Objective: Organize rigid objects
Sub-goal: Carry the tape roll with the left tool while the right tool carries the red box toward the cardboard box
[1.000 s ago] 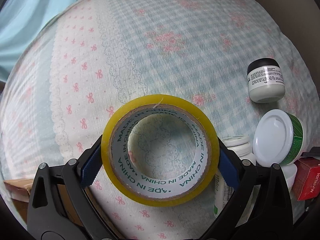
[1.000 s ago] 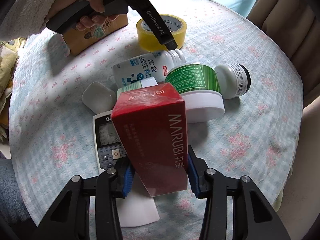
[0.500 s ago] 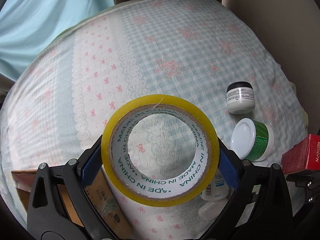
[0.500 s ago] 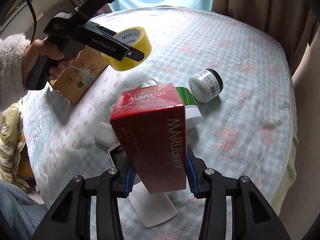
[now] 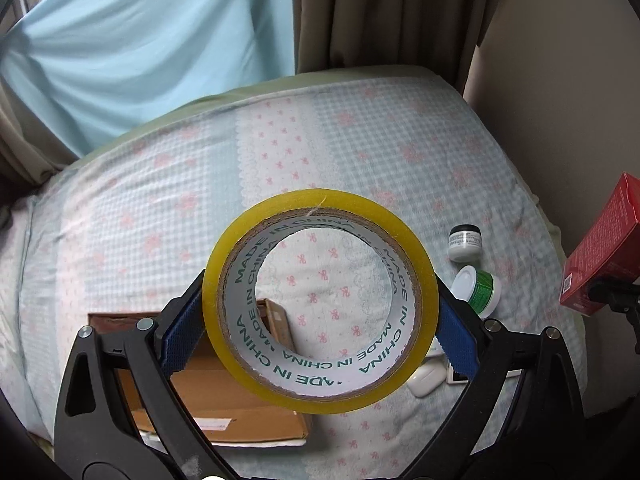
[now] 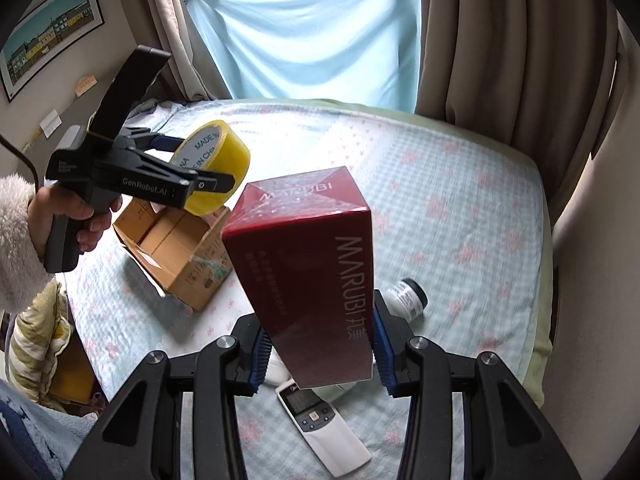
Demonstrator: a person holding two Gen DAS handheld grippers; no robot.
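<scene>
Here the roll of yellow tape (image 5: 319, 308) fills the lower middle of the left wrist view, clamped at its two sides between the blue pads of the left claw (image 5: 319, 326) and held in the air above the bed (image 5: 360, 152). Through its hole the checked bedcover with pink bows shows. In the right wrist view the same roll (image 6: 218, 168) sits at the left of the frame, above an open cardboard box (image 6: 176, 256) that lies on the bed, and a hand (image 6: 80, 220) in a fluffy white sleeve grips the claw's handle.

The red box (image 6: 308, 296) stands at the centre of the right wrist view, clenched by its lower sides in the right claw (image 6: 318, 350), also clear of the bed. In the left wrist view it shows at the right edge (image 5: 604, 248).

On the bed, a small white jar with a black lid (image 5: 464, 243) lies on its side at the right, with a green tub with a white lid (image 5: 478, 290) just below it in the frame. A white remote control (image 6: 324, 428) lies under the red box, at the bottom of the right wrist view. A pale blue cloth (image 6: 304, 32) and brown curtains (image 6: 500, 52) hang behind the bed.
</scene>
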